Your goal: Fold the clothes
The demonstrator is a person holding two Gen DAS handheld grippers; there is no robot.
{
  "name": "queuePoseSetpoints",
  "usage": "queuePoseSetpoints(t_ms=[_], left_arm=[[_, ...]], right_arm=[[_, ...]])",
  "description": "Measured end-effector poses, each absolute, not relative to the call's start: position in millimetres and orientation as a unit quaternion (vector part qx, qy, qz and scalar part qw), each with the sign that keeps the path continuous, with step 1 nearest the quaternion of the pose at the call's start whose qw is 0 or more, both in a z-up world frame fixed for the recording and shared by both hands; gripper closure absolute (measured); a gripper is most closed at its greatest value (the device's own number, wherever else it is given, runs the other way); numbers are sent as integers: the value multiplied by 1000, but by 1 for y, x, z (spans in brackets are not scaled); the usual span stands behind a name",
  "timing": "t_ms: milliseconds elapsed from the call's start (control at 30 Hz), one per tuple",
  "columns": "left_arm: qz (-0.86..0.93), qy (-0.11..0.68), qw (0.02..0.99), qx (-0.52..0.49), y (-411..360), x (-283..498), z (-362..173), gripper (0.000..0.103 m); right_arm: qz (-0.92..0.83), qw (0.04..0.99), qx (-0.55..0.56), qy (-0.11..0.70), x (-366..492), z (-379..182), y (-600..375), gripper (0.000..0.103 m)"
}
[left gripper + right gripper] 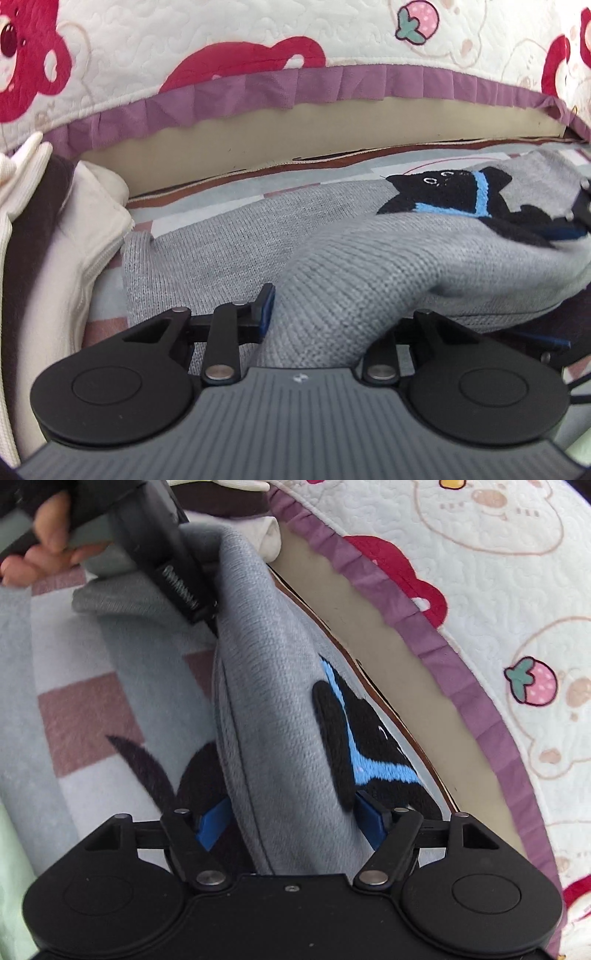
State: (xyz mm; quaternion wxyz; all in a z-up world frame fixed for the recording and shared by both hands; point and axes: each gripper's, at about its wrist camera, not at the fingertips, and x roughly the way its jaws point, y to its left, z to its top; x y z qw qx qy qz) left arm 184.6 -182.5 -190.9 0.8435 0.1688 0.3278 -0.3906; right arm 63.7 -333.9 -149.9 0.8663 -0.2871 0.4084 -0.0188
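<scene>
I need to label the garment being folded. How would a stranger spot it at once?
Below the quilted bear-print cover with its purple frill lies a striped blanket. On it is the grey knit sweater. Unlike the cream clothes beside it, it bears a black animal patch with blue trim.

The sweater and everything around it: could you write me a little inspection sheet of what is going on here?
Surface: striped blanket in pale blue, white and brownish pink, spread under the work.
Job's things: grey knit sweater with a black cat patch trimmed in blue; a fold of it is raised.
Clutter: cream garment bunched on the left.
Grippers: left gripper and right gripper each shut on the sweater's fabric; a bare hand holds the left one.
Cables: thin dark cable at the left view's right edge.
Surroundings: quilted cover with red bears and strawberries, purple ruffle along its edge.
</scene>
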Motion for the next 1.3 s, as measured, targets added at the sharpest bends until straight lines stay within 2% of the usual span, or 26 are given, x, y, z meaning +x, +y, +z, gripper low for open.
queuePoseSetpoints(t_ms=[167, 300, 433, 633, 700, 733, 767, 867, 1000, 1100, 1300], left_arm=[[-387, 334, 846, 154, -180, 186, -190, 72], [-386, 332, 847, 156, -179, 185, -191, 72], [-386, 335, 846, 152, -178, 186, -189, 72], [-391, 345, 842, 140, -172, 188, -189, 72], [-394, 348, 840, 135, -166, 188, -188, 72], [-397, 348, 839, 133, -163, 188, -188, 72], [-400, 349, 838, 131, -159, 188, -189, 70], [-425, 351, 825, 125, -149, 182, -188, 66], [-461, 330, 814, 129, -147, 167, -184, 65], [-489, 314, 811, 71, -136, 165, -172, 65], [-512, 260, 818, -33, -94, 150, -118, 66]], right_arm=[[-82, 848, -307, 424, 58, -169, -377, 27], [-46, 870, -299, 390, 41, -158, -369, 26], [-15, 856, -368, 364, 51, -175, -337, 19], [-37, 831, -455, 316, 96, -193, -323, 15], [-56, 826, -453, 329, 117, -191, -330, 25], [-61, 833, -439, 331, 122, -186, -334, 46], [-73, 844, -421, 326, 126, -179, -338, 60], [-104, 881, -352, 300, 132, -148, -348, 65], [-132, 927, -239, 257, 136, -104, -359, 66], [-131, 955, -152, 216, 130, -72, -366, 66], [-76, 983, -65, 151, 106, -1, -342, 65]])
